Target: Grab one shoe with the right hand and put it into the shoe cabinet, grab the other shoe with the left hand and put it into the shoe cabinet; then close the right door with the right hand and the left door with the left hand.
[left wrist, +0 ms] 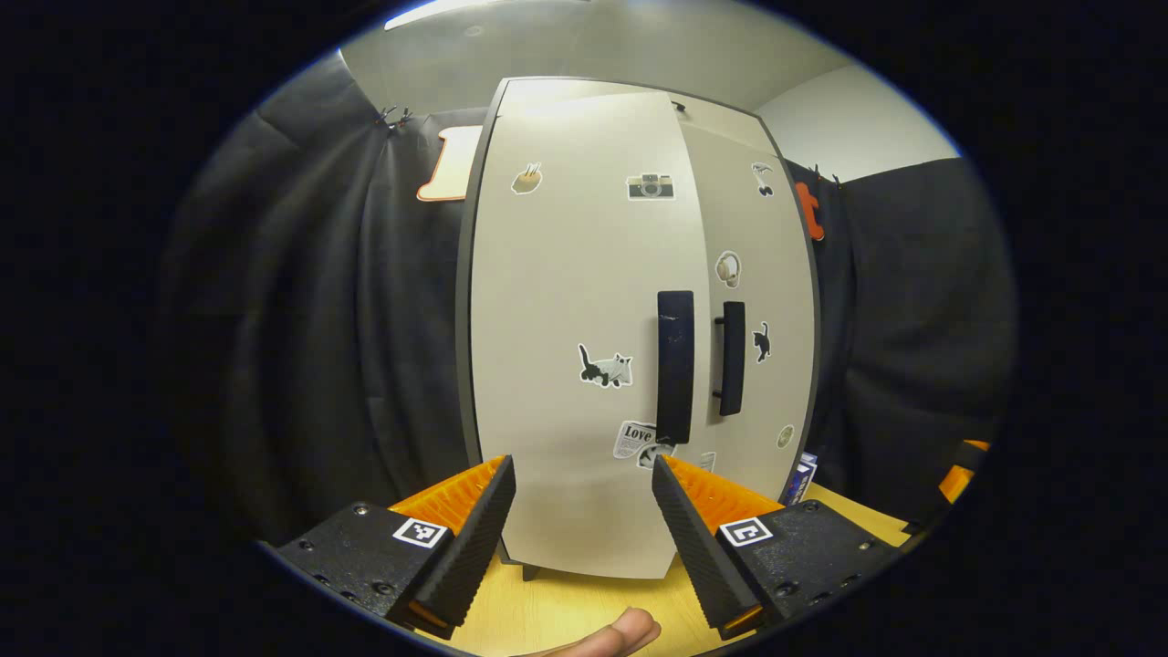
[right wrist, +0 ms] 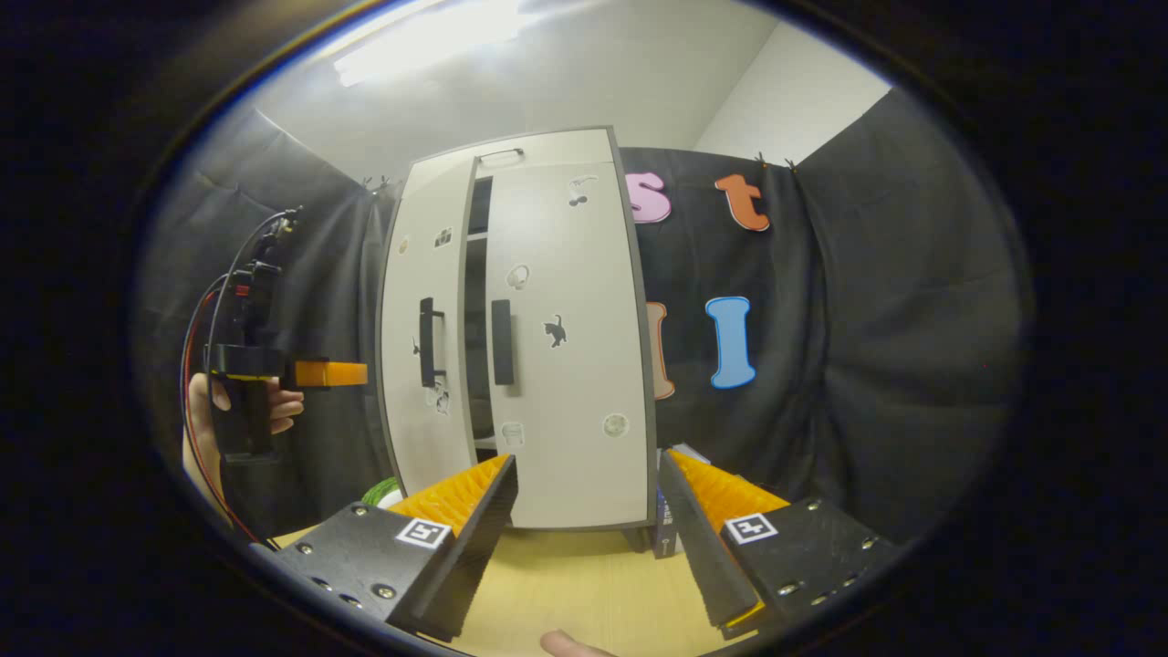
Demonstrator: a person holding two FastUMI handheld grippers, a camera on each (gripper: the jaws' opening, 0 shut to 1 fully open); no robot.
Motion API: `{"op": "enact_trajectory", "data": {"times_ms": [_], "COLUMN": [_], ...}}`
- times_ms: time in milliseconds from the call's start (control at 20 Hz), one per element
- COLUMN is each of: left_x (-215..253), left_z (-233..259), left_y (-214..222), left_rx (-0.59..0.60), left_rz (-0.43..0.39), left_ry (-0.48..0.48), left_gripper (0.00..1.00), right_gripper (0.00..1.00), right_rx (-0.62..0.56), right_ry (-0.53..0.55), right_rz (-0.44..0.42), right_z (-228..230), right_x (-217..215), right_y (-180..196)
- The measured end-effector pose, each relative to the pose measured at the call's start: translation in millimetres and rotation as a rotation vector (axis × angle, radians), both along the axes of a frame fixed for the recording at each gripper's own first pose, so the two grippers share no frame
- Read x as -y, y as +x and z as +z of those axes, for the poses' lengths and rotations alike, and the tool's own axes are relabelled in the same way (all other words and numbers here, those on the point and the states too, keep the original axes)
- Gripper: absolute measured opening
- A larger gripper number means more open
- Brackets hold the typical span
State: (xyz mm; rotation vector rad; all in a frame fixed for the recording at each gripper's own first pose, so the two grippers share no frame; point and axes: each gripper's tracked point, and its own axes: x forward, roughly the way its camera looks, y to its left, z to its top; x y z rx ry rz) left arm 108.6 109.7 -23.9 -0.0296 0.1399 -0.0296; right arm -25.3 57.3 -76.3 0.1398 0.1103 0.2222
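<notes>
Black-draped booth, pale wooden table (right wrist: 584, 575); shoe cabinet (right wrist: 520, 338) upright on it, its doors not quite shut.

The left door (left wrist: 584, 328) lies straight ahead of the left gripper (left wrist: 584, 511), its handle (left wrist: 675, 365) running vertically, a dark gap beside the right door (right wrist: 566, 347); right gripper (right wrist: 589, 511) stands farther back; both jaws spread wide, holding nothing; no shoe visible; one sticker (left wrist: 636, 438) reads "Love".

Left gripper (left wrist: 584, 493) at lower centre of left gripper view, jaws spread wide, empty. Right gripper (right wrist: 589, 488) likewise agape, empty, lower centre.
</notes>
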Motion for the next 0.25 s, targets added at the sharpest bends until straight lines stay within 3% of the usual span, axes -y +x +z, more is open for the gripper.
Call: {"op": "enact_trajectory", "data": {"times_ms": [250], "left_x": [-3], "left_z": [-8], "left_y": [-25], "left_rx": [0.02], "left_rz": [0.015], "left_ry": [-0.037], "left_gripper": [0.93], "right_gripper": [0.91], "right_rx": [0.002], "right_ry": [-0.005], "right_rz": [0.015], "right_z": [4], "right_x": [-17], "right_y": [3]}}
